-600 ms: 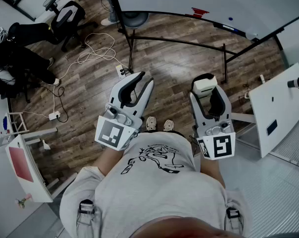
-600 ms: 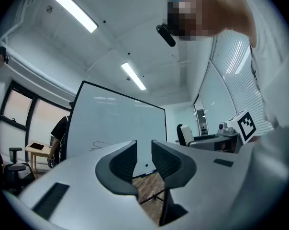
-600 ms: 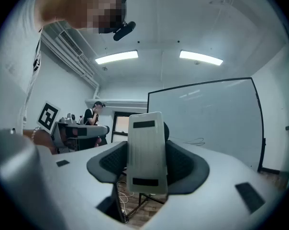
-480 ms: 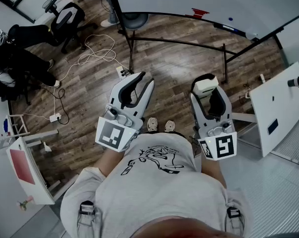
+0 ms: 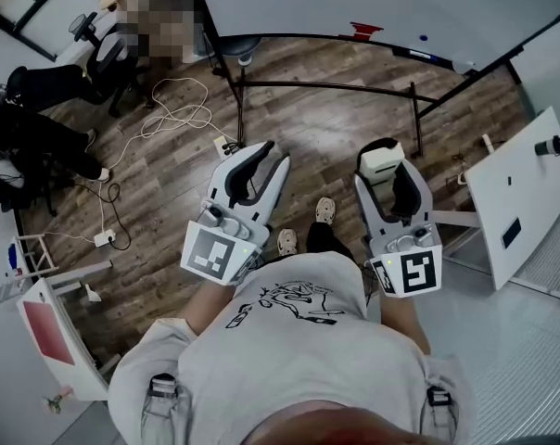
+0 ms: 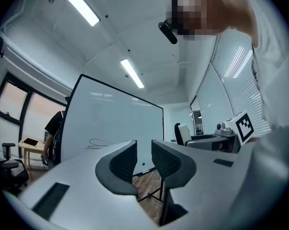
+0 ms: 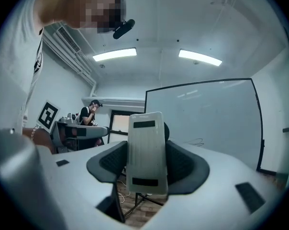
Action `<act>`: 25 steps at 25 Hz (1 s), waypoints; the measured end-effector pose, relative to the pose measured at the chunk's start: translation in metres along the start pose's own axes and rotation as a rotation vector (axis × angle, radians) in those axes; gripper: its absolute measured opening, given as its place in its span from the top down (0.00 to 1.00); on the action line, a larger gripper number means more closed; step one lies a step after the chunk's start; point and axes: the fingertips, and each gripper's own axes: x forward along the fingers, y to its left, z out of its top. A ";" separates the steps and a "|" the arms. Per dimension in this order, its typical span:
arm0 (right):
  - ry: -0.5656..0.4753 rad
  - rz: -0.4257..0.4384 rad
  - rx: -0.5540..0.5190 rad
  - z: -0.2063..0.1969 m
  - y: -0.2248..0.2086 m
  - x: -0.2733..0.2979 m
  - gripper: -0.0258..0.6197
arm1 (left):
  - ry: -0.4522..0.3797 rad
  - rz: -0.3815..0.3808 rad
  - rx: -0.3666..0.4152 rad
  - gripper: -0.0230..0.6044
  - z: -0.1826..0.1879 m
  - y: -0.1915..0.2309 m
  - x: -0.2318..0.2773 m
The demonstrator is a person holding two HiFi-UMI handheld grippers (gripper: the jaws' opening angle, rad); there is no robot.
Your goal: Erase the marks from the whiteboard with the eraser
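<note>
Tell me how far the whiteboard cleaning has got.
Done: the right gripper is shut on the eraser. In hand: the person stands facing the whiteboard, with both grippers held low by the body, short of the board. Left: the scribble is unwiped, so all the erasing is yet to do. The left gripper is empty, its jaws slightly apart.
</note>
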 end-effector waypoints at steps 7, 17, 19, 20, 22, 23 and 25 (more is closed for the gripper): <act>-0.005 -0.011 -0.026 -0.002 -0.044 0.022 0.56 | 0.004 -0.026 0.026 0.80 0.000 -0.001 0.058; -0.019 0.004 -0.022 -0.009 -0.132 0.052 0.56 | 0.011 -0.008 0.036 0.81 -0.015 0.000 0.159; -0.022 0.002 -0.022 -0.010 -0.155 0.056 0.56 | 0.012 -0.001 0.039 0.81 -0.016 -0.003 0.178; -0.024 0.002 -0.023 -0.010 -0.165 0.057 0.56 | 0.012 0.002 0.042 0.81 -0.017 -0.004 0.187; -0.027 0.003 -0.023 -0.012 -0.184 0.060 0.56 | 0.015 0.009 0.047 0.81 -0.020 -0.006 0.205; -0.026 0.005 -0.021 -0.014 -0.193 0.061 0.56 | 0.018 0.012 0.047 0.81 -0.022 -0.007 0.213; -0.023 0.007 -0.020 -0.017 -0.210 0.064 0.56 | 0.020 0.018 0.046 0.81 -0.024 -0.009 0.230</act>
